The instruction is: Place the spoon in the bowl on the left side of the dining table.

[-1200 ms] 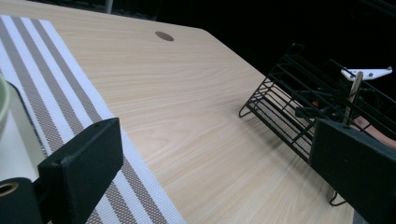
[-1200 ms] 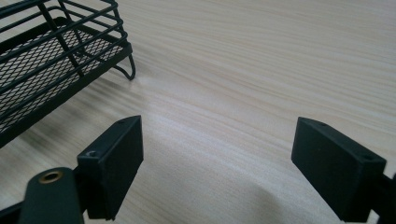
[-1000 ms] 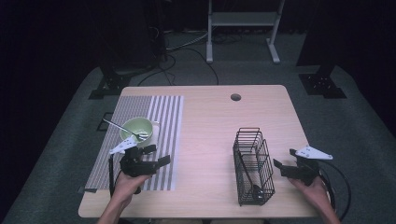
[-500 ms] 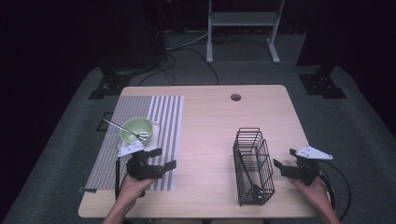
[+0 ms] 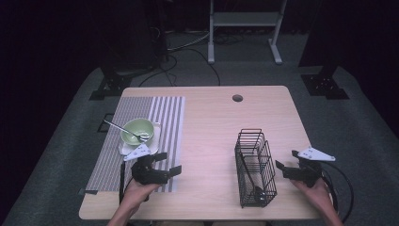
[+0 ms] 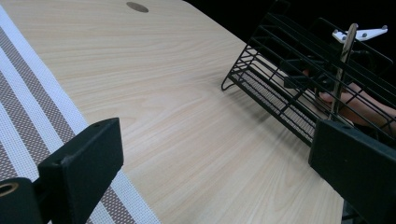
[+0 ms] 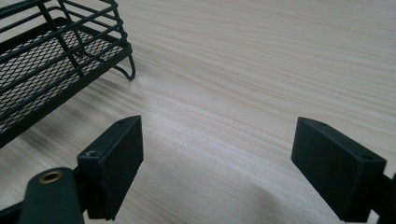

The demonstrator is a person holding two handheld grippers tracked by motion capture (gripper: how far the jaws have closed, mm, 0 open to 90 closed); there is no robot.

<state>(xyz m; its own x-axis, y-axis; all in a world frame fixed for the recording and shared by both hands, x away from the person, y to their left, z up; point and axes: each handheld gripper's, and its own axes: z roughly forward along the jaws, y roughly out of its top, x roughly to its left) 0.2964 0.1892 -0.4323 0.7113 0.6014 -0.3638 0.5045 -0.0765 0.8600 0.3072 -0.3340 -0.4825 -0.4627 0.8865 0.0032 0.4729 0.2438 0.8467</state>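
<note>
Jaws of the left hand-held gripper (image 5: 170, 163) stood wide apart, empty, over the striped mat's (image 5: 155, 110) near edge on the worktop (image 5: 211, 122). The right hand-held gripper (image 5: 281, 169) gaped too, holding nothing, just beside the black wire basket (image 5: 254, 165). The green bowl (image 5: 137, 130) sat behind the left one.

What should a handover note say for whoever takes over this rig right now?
Left tool: open, empty, over the striped mat's near edge, pointing toward the wire basket.
Right tool: open, empty, low over the table right of the basket.
Green bowl sits on the mat with a spoon in it. One dark utensil is in the basket.
Probably left: the spoon, not yet picked up.
</note>
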